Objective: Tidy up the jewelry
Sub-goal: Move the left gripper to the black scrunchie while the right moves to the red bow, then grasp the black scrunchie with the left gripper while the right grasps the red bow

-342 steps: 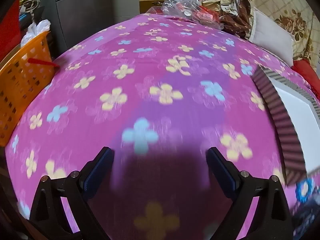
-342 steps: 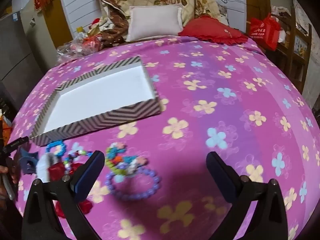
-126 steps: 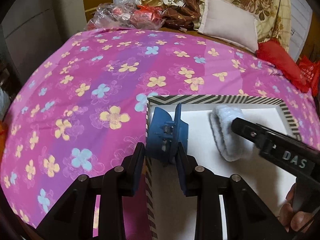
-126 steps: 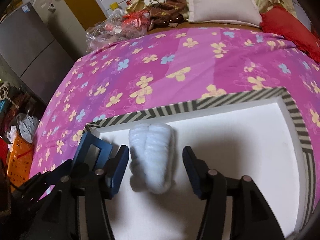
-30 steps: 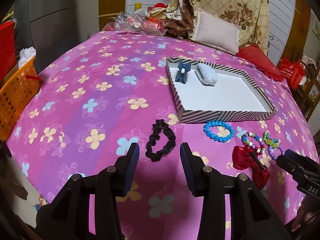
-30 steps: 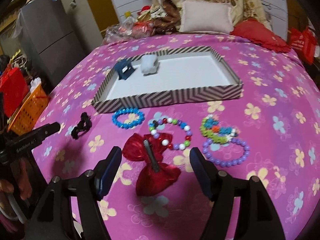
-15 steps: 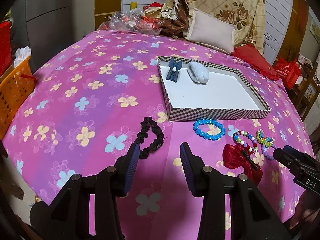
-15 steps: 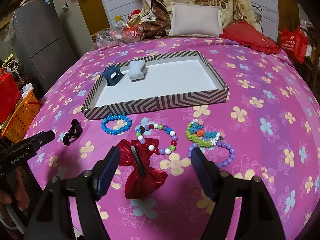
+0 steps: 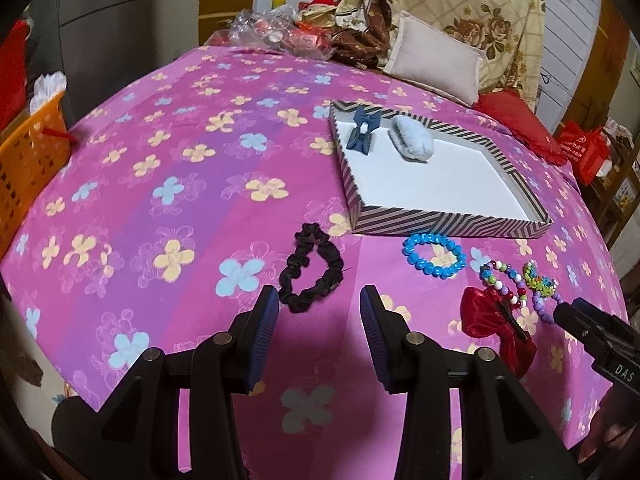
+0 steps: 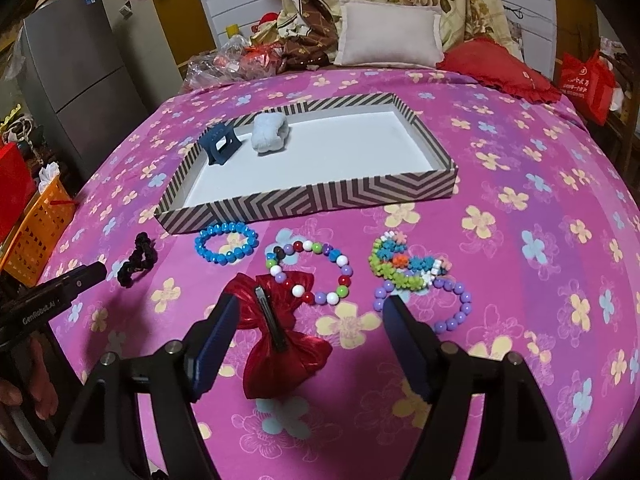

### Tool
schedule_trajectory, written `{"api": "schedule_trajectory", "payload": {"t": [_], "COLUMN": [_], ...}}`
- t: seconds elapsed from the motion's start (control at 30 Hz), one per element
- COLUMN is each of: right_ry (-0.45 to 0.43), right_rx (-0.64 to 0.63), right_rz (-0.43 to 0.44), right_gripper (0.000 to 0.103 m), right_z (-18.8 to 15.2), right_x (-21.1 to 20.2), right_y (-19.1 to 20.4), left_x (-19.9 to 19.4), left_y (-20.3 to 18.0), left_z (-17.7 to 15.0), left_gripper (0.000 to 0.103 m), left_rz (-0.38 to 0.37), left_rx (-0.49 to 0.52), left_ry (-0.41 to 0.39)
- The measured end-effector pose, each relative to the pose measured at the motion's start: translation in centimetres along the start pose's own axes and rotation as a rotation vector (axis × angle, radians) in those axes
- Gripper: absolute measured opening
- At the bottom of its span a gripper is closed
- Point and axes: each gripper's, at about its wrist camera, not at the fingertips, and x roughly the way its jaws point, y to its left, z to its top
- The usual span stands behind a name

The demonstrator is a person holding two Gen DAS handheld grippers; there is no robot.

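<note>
Both our grippers, left gripper (image 9: pixel 316 316) and right gripper (image 10: pixel 310 330), gape empty; claw clip (image 10: pixel 220 145) and fluffy clip (image 10: pixel 271 133) sit in the tray (image 10: pixel 312 196), while scrunchie (image 9: pixel 311 279), bow (image 10: pixel 276 332) and four bracelets wait outside.

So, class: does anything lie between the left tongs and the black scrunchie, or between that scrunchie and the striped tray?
Nothing visible does. The left tongs hang open just short of the black scrunchie, with only bare bedspread between. From the scrunchie to the tray the cloth is bare too; the blue bracelet lies off to the side.
</note>
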Motion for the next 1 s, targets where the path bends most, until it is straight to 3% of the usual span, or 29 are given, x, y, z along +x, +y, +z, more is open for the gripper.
{"api": "schedule_trajectory", "payload": {"t": [0.2,0.43,0.67,1.0], "right_ry": [0.05,0.139,0.147,0.132], "right_rx": [-0.019,-0.036,-0.089,-0.155], "right_rz": [0.053,0.13,0.095,0.065], "right_gripper": [0.077,0.077,0.079,0.079], "right_z": [-0.7,-2.0,-2.1,-1.4], "right_x": [1.2,4.0,4.7,5.5], "right_y": [0.4,1.2,1.6,2.0], "left_x": [1.9,3.5,5.4,6.2], "left_y": [1.7,2.6,1.7,0.4], "left_z": [-0.2,0.2,0.6,1.0], "left_gripper": [0.031,0.039,0.04,0.04], "left_rz": [-0.061,-0.115,-0.107,-0.05], "left_rx": [-0.047,-0.066,-0.01,0.044], "left_ry": [0.07,0.084,0.12,0.104]}}
